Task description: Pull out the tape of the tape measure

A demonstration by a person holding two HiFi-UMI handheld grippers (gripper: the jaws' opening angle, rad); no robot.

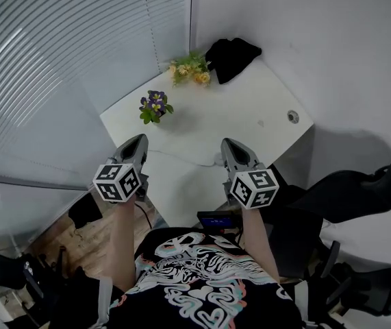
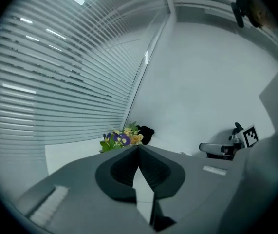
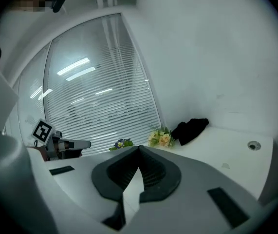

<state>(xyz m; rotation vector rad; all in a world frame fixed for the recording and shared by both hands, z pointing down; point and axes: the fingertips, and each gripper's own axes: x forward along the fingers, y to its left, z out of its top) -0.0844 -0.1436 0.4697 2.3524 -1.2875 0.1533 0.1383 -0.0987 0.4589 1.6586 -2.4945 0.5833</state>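
Left hand-held gripper [image 1: 140, 140]: ribbed grey jaws are pressing together, empty.
Right hand-held gripper [image 1: 227, 144]: jaws are meeting too, empty.
Patterned shirt [image 1: 202, 283]: only the head view is showing it.
Tape measure: no view is showing it.

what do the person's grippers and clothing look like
Both the left gripper and right gripper are grey, tapering to pointed jaws, each carrying a white cube with black square markers. The person wears a black top with a white swirl print.

Overhead, low views; apparently common flowers [image 1: 190, 69]
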